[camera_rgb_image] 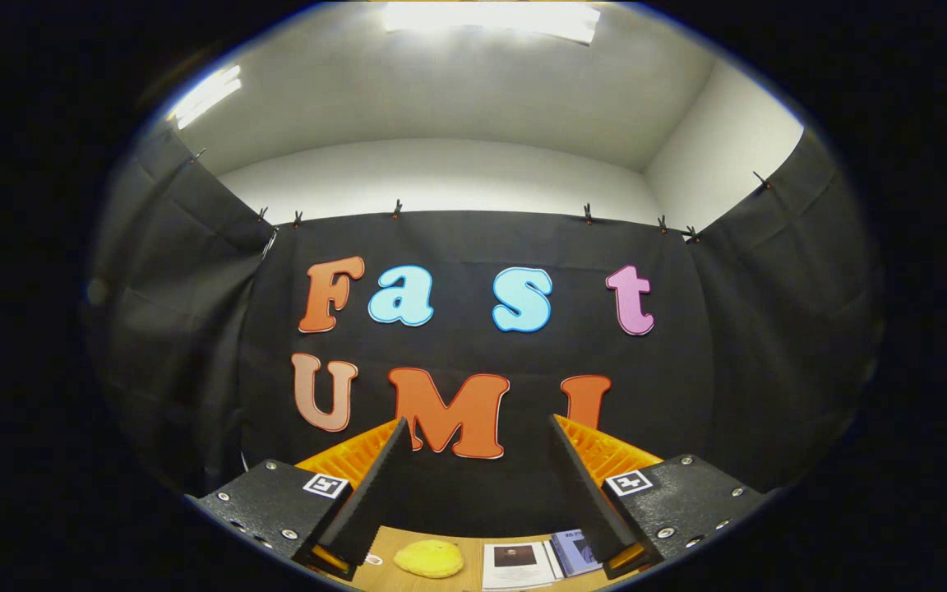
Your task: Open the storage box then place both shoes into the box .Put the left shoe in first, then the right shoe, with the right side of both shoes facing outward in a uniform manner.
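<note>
My gripper [478,427] is held high and level, pointing at the booth's black back wall. Its two fingers stand wide apart with nothing between them, so it is open. Far below, between the finger bases, a strip of the wooden table [473,575] shows.
On the table strip lies a yellow soft object [429,558], with a white booklet [515,564] and a blue-covered booklet [574,551] beside it to the right. Black cloth walls close the booth on both sides and at the back.
</note>
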`<state>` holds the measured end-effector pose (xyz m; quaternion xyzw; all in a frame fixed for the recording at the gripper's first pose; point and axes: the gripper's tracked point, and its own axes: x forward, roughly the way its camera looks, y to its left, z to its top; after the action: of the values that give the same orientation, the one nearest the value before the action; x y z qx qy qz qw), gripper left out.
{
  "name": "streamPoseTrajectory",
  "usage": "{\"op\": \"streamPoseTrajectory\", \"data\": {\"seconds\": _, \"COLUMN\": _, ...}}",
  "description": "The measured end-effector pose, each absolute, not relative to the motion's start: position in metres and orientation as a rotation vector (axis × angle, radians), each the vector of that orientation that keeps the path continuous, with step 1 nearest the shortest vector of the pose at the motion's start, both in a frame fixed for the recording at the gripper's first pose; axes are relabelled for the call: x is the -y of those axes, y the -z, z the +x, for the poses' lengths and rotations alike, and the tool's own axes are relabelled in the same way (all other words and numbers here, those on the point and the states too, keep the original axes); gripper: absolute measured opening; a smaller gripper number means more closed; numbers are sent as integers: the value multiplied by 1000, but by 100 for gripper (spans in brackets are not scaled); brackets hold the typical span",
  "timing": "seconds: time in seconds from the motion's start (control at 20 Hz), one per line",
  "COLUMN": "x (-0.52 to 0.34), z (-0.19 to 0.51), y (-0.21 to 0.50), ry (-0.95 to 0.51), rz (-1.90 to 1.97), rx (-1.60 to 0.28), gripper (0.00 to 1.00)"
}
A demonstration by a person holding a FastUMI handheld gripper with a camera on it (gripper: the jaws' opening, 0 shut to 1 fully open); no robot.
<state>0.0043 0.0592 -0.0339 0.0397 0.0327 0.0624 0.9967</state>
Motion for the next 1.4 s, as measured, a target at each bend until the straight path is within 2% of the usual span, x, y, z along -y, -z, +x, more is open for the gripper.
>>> {"op": "streamPoseTrajectory", "data": {"seconds": 0.5, "x": -150, "z": -27, "y": 152, "ry": -345, "rz": 183, "rx": -370, "gripper": 98}}
{"op": "streamPoseTrajectory", "data": {"seconds": 0.9, "x": -234, "z": -93, "y": 253, "ry": -569, "rz": 331, "rx": -720, "gripper": 98}}
{"op": "streamPoseTrajectory", "data": {"seconds": 1.15, "x": -268, "z": -141, "y": 309, "ry": -649, "rz": 396, "rx": -965, "gripper": 99}}
{"op": "streamPoseTrajectory", "data": {"seconds": 1.4, "x": -297, "z": -181, "y": 349, "ry": -718, "rz": 442, "rx": -1134, "gripper": 98}}
